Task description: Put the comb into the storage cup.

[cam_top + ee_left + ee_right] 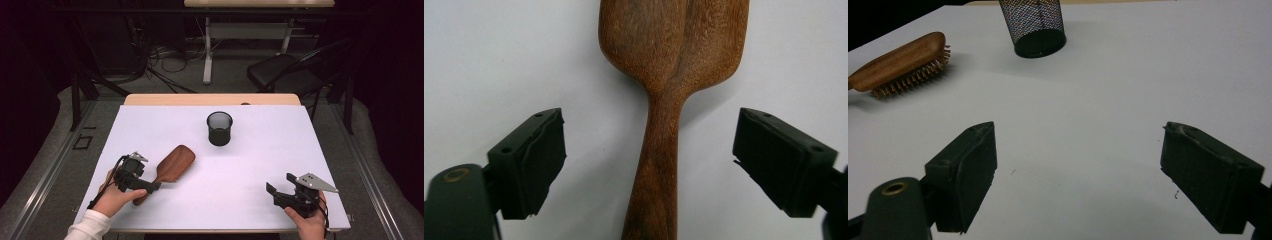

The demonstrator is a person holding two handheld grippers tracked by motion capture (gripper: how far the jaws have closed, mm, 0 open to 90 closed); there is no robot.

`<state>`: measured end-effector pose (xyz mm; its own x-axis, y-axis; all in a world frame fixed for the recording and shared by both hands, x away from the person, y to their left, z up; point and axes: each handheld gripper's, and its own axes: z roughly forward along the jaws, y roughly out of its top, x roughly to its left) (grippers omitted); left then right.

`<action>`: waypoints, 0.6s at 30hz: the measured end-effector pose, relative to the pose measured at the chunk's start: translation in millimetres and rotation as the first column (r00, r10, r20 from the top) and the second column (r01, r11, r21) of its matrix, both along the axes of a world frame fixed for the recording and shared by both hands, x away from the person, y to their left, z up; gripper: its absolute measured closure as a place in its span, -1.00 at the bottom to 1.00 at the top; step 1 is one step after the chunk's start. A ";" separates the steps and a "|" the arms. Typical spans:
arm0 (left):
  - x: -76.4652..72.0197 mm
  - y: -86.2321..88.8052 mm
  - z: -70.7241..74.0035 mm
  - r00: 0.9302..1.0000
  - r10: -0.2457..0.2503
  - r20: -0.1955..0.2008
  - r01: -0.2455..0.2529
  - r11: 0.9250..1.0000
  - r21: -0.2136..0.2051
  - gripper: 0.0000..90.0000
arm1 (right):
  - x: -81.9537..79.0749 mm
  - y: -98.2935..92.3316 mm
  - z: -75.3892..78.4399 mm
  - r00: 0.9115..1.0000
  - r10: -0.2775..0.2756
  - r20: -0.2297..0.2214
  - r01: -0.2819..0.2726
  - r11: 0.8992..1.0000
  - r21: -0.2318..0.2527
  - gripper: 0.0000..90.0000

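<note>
One wooden hairbrush (pixel 172 164) lies bristles-down on the left half of the white table (pixel 250 165), handle toward me. My left gripper (pixel 649 160) straddles that handle with its jaws apart, neither pad touching the wood. The black mesh cup (pixel 219 128) stands upright well beyond the brush, toward the far edge. My right gripper (pixel 280 190) hovers near the front right edge, jaws apart on nothing, broad bare surface ahead of it.

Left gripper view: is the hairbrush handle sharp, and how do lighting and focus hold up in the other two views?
Left gripper view: hairbrush grain sharp, soft shadow to its right, no glare. Right gripper view: near tongs slightly soft, mesh cup readable. High view: white table evenly lit, surroundings dark.
</note>
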<state>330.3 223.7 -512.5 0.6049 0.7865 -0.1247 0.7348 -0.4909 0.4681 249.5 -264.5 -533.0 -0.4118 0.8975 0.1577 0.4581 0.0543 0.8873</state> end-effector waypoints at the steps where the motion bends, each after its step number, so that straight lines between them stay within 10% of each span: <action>1: 0.1 -0.5 -0.1 1.000 -0.001 0.000 0.001 1.000 0.001 -0.68 | 0.1 0.0 -0.1 1.000 0.000 0.000 0.000 1.000 0.001 -0.68; 18: 2.7 -9.2 -1.3 1.000 -0.029 0.006 0.029 0.998 0.062 -0.27 | 0.4 0.1 -0.5 1.000 0.003 -0.007 -0.003 1.000 0.001 -0.67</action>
